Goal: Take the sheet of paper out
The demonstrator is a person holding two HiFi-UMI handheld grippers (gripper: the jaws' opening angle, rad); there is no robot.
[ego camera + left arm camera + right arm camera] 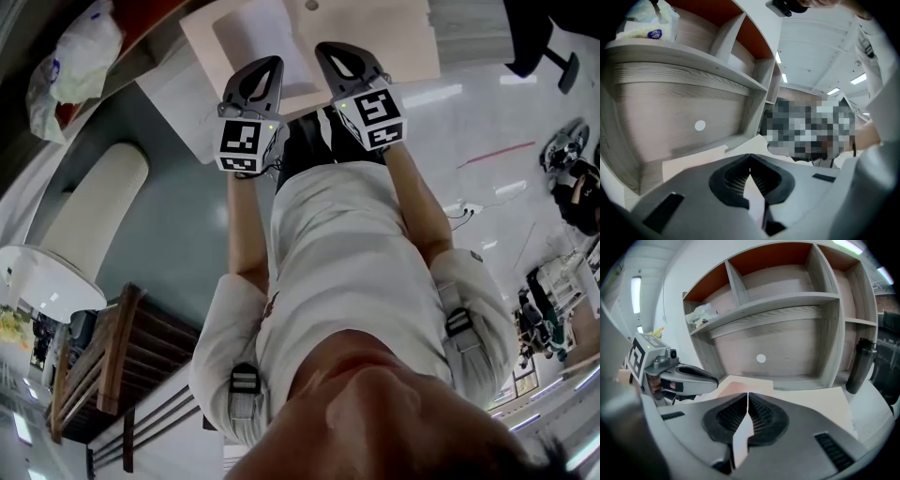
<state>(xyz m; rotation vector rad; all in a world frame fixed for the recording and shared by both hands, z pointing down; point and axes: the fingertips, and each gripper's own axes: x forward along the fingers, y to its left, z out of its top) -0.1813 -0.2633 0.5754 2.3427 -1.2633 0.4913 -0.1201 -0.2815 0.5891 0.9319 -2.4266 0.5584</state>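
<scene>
A white sheet of paper point(251, 36) lies on a pale pink folder-like sheet point(201, 37) on the desk point(178, 105), under the shelf unit. My left gripper point(273, 64) reaches onto the sheet's near edge. In the left gripper view its jaws point(749, 155) meet at the tips, with a thin light sheet edge running back between them. My right gripper point(324, 47) is beside it, at the sheet's right edge. The right gripper point(748, 393) is shut the same way on a whitish-pink sheet edge. The left gripper point(712, 379) also appears at the left of the right gripper view, over the pink sheet point(740, 386).
A wooden shelf unit point(787, 301) with orange-backed compartments stands over the desk. A plastic bag point(77, 54) lies on a shelf. A dark bottle point(860, 364) stands in the right compartment. A large beige board point(375, 37) lies right of the paper. A wooden chair point(112, 361) stands at lower left.
</scene>
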